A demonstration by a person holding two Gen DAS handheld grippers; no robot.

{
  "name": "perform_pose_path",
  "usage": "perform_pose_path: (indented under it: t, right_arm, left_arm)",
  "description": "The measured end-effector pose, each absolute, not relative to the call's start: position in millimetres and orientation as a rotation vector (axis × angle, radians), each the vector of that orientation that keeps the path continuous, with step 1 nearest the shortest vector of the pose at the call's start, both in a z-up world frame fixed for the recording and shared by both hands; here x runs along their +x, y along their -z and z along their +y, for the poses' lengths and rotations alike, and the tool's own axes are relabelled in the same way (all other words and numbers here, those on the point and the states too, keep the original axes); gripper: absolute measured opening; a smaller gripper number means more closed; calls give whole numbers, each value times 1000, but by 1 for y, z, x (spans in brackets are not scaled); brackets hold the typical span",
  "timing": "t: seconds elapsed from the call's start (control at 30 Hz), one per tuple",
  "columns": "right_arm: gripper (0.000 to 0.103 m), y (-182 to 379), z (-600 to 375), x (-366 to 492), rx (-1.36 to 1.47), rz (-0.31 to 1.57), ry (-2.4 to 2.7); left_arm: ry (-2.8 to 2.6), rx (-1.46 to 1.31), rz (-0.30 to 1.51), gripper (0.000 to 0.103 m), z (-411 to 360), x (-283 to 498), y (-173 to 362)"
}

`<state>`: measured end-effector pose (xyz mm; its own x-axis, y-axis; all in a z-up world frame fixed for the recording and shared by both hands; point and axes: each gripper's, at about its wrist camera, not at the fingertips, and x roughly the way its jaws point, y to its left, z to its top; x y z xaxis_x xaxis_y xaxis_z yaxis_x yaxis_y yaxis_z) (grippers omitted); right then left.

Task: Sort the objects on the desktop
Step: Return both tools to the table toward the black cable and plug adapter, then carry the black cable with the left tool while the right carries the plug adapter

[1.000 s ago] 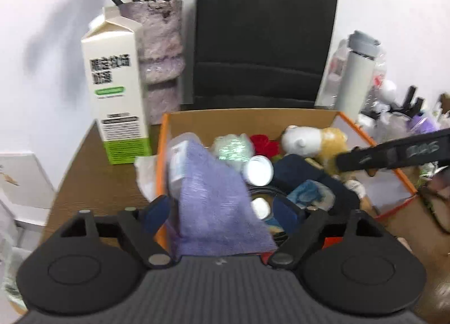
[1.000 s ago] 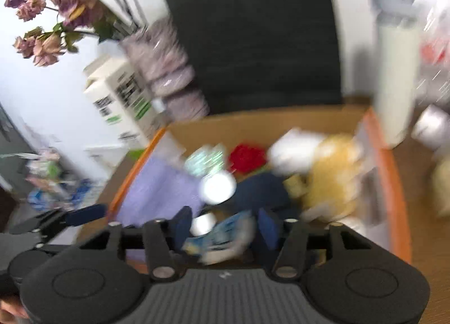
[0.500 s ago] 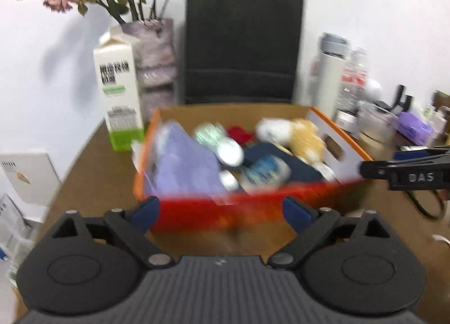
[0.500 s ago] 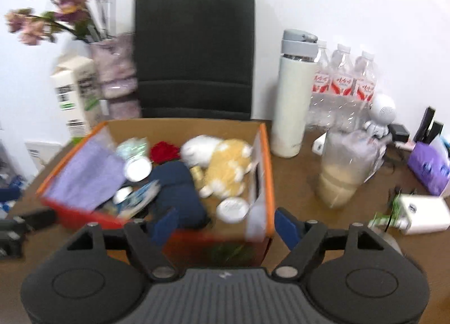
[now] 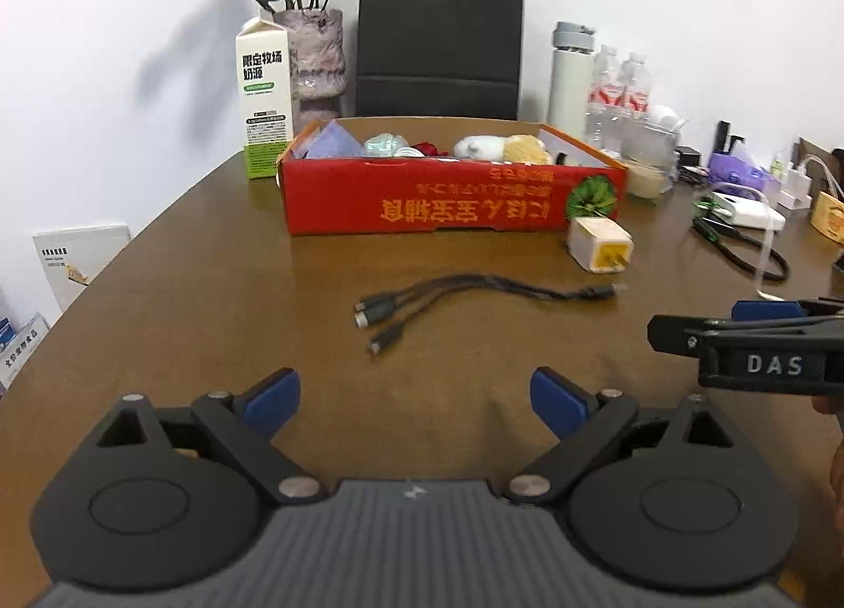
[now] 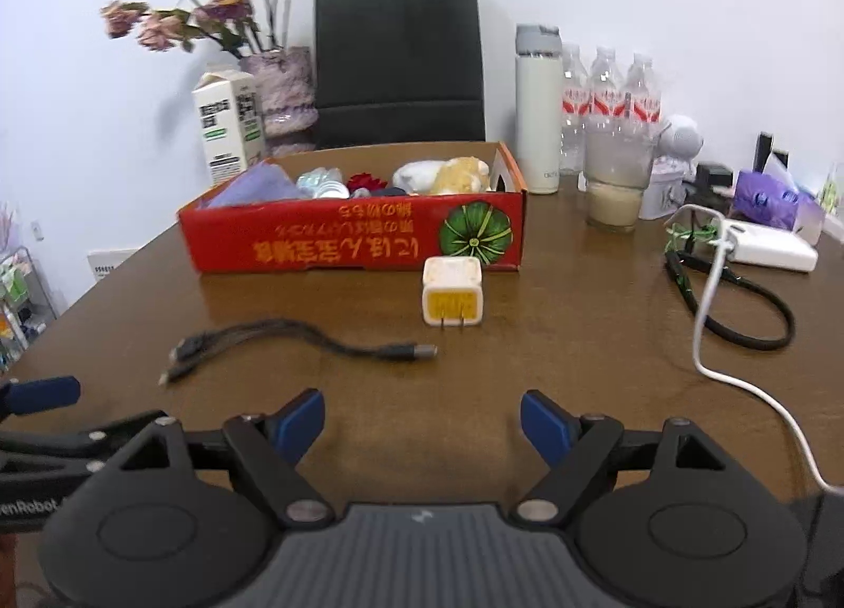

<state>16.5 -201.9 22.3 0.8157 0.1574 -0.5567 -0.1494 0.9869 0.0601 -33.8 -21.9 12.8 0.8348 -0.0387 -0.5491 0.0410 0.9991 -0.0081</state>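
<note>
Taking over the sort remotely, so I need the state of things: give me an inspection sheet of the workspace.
Surface: brown wooden table, bare in front.
Job's things: red box already holds soft items; white charger plug and black multi-head cable lie loose before it.
Clutter: milk carton, flower vase, black bag, thermos, water bottles.
Claws: left claw and right claw open, empty.
Cables: white cord, black loop at right.
Surroundings: white wall.

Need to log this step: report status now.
Left gripper open, empty; right gripper jaws just opening, nothing between them. Cable and charger lie loose before the box. Nothing blocking either.
</note>
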Motion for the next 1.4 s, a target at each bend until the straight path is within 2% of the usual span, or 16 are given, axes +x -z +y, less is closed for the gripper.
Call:
perform_pose_path:
  t: [0.2,0.47,0.7,0.77,0.93,1.07,1.13,1.17,1.2,1.4]
  right_arm:
    - [81,-18,-212,-23,34,589,-158]
    - [81,-12,-218,-20,37,612,-149]
    - [78,-16,-231,-10,55,589,-129]
    - [78,-21,-239,-6,72,568,-112]
    - [76,-24,-256,5,109,558,-62]
    - [76,-25,-265,10,129,549,-41]
    - [76,-26,-268,14,127,546,-35]
    - [76,-25,-269,16,127,547,-34]
    - [76,-26,-269,19,128,548,-33]
    - [70,-27,-260,42,136,544,-62]
  left_arm:
    - [67,-35,585,96,-20,-53,-12]
    - [65,-47,604,95,-18,-38,-9]
    - [234,49,582,87,-51,-4,-13]
    - [334,93,596,81,-64,14,-14]
    - [494,118,640,54,-94,68,-9]
    - [485,139,677,49,-106,101,2]
    - [492,151,662,43,-108,106,9]
    - [491,186,644,36,-110,104,11]
    - [502,191,638,24,-110,102,11]
    - [396,86,667,20,-92,100,4]
